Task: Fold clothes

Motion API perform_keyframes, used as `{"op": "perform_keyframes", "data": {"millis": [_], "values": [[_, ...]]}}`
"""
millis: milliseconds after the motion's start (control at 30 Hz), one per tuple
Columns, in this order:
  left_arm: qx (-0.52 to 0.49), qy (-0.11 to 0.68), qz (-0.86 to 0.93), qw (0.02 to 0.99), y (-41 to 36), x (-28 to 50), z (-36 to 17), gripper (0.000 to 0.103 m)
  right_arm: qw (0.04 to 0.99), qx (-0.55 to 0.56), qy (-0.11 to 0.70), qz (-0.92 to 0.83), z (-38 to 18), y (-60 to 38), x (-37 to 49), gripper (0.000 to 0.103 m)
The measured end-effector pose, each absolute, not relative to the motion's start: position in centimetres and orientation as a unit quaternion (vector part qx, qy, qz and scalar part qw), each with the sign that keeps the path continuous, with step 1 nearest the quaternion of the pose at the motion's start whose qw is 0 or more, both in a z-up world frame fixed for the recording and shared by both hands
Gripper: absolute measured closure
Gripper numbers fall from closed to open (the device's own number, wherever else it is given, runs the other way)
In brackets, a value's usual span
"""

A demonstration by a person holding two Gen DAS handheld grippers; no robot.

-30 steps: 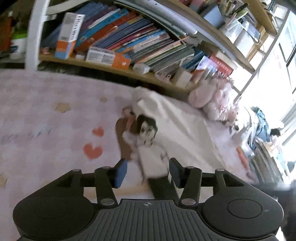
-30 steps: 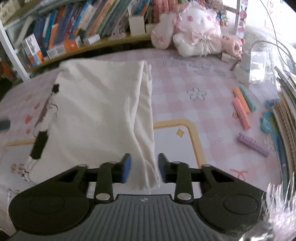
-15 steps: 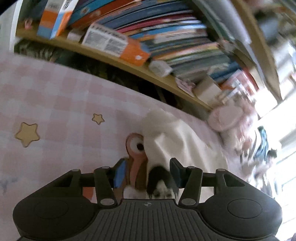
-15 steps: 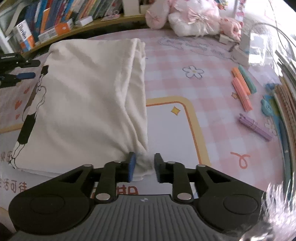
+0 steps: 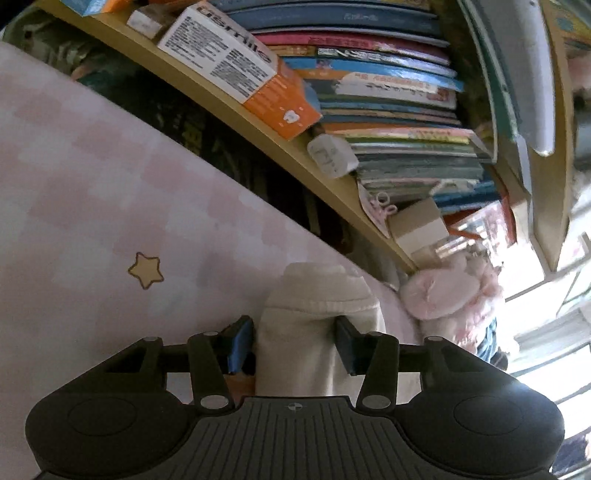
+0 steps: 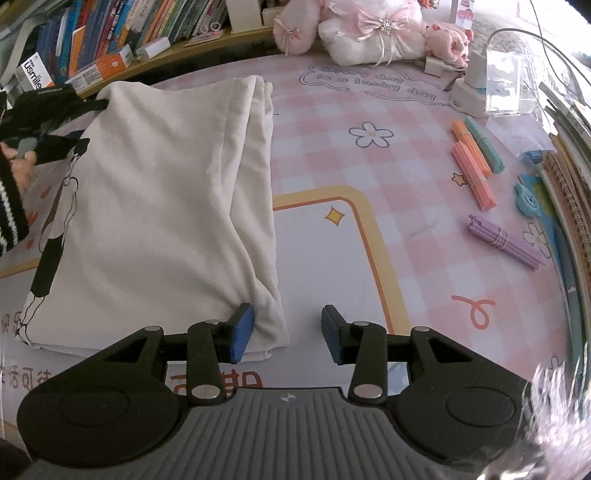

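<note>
While jaws open, right hand-held gripper (image 6: 288, 332) straddles near corner of folded garment (image 6: 162, 206).

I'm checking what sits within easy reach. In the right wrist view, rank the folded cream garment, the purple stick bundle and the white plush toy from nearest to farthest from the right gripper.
From the right gripper, its jaws opening:
1. Folded cream garment, its corner between the fingers, left.
2. Purple stick bundle, right, on the mat.
3. White plush toy, far back by the shelf.

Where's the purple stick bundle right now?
In the right wrist view, the purple bundle lies on the pink mat at far right, below the pink bundle and beside the notebooks.
</note>
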State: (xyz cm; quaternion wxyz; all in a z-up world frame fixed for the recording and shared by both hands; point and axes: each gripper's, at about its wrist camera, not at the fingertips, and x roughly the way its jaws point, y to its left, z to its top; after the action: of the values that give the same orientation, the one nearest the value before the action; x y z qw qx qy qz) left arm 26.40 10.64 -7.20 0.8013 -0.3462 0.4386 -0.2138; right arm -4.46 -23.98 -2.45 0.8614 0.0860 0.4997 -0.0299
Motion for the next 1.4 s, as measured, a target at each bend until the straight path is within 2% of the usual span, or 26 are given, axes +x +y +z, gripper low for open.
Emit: {"op": "perform_keyframes", "data": {"millis": [33, 67, 100, 200, 333, 433, 533, 633, 700, 767, 900, 1100, 1400], "values": [[-0.362, 0.441, -0.198, 0.797, 10.9, 26.6, -7.5, 0.067, 0.861, 0.086, 0.5, -0.03, -2.5, -24.0, -4.5, 0.065], [-0.379, 0.443, -0.179, 0.792, 11.3, 26.7, -7.8, 0.079, 0.862, 0.086, 0.499, -0.03, -2.5, -24.0, -4.5, 0.065], [-0.393, 0.446, -0.164, 0.787, 11.6, 26.7, -8.1, 0.086, 0.862, 0.087, 0.499, -0.031, -2.5, -24.0, -4.5, 0.065], [-0.366, 0.451, -0.154, 0.799, 11.2, 26.7, -7.9, 0.093, 0.863, 0.088, 0.496, -0.033, -2.5, -23.9, -4.6, 0.064], [-0.239, 0.405, -0.188, 0.863, 8.4, 25.5, -4.3, 0.099, 0.864, 0.088, 0.495, -0.034, -2.5, -23.9, -4.6, 0.064], [-0.123, 0.371, -0.211, 0.896, 5.7, 24.9, -2.1, 0.098, 0.864, 0.088, 0.494, -0.035, -2.5, -23.8, -4.6, 0.064], [-0.1, 0.416, -0.189, 0.884, 5.1, 26.7, -3.7, 0.088, 0.865, 0.088, 0.494, -0.035, -2.5, -23.8, -4.6, 0.063], [-0.137, 0.432, -0.166, 0.876, 6.3, 27.5, -4.3, 0.073, 0.865, 0.087, 0.493, -0.034, -2.4, -23.7, -4.7, 0.063], [-0.176, 0.422, -0.154, 0.876, 7.8, 27.5, -4.0, 0.052, 0.865, 0.088, 0.493, -0.033, -2.4, -23.8, -4.7, 0.063], [-0.188, 0.4, -0.142, 0.886, 9.2, 26.7, -2.8, 0.051, 0.866, 0.087, 0.491, -0.033, -2.4, -23.7, -4.9, 0.063], [-0.17, 0.371, -0.194, 0.892, 9.5, 23.3, -0.8, 0.056, 0.868, 0.087, 0.487, -0.032, -2.4, -23.7, -5.0, 0.063], [-0.118, 0.385, -0.244, 0.882, 7.0, 17.3, -1.2, 0.066, 0.869, 0.086, 0.486, -0.031, -2.4, -23.7, -4.9, 0.063], [-0.106, 0.42, -0.188, 0.882, 8.9, 9.2, -1.5, 0.059, 0.874, 0.081, 0.479, -0.021, -2.6, -23.8, -5.1, 0.062]]}}
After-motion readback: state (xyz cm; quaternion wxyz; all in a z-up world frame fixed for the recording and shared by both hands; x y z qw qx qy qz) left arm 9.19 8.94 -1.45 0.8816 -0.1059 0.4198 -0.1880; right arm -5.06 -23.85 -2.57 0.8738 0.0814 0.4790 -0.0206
